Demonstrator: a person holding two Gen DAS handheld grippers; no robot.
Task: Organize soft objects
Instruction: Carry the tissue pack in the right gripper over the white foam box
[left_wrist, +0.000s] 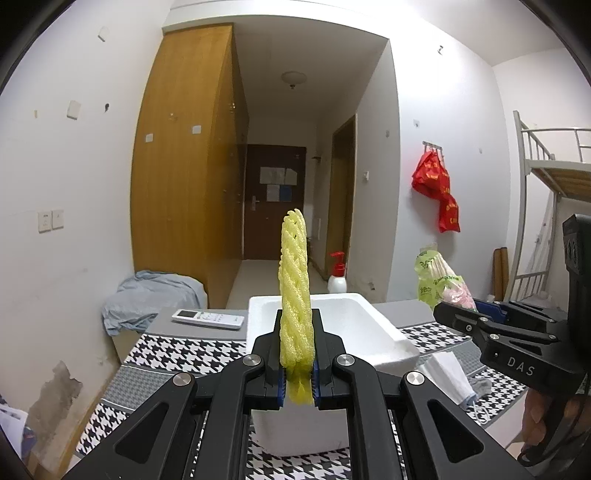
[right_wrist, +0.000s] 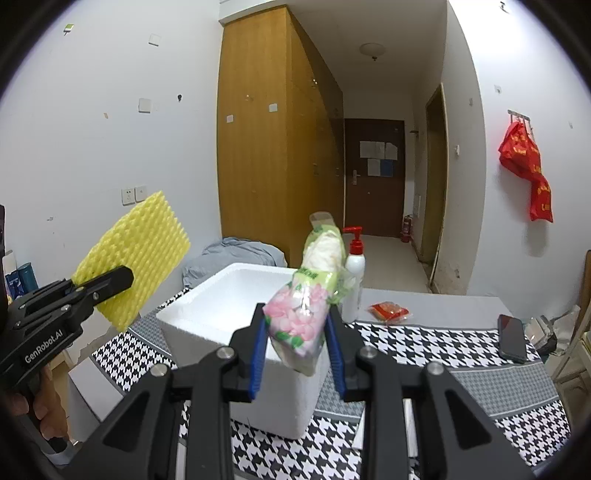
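The yellow foam net (left_wrist: 294, 291) is a flat, ribbed mesh sleeve, standing upright and edge-on above the near wall of the white foam box (left_wrist: 364, 325), clear of it. The tissue packet (right_wrist: 301, 314) is a soft plastic pack, pink-flowered at its lower end and green at the top, tilted with its top leaning away, raised above the box's right near corner. The box sits open and empty.

"DAS" on right gripper (left_wrist: 456, 308); "GenRobot.AI" on left gripper (right_wrist: 110, 280)
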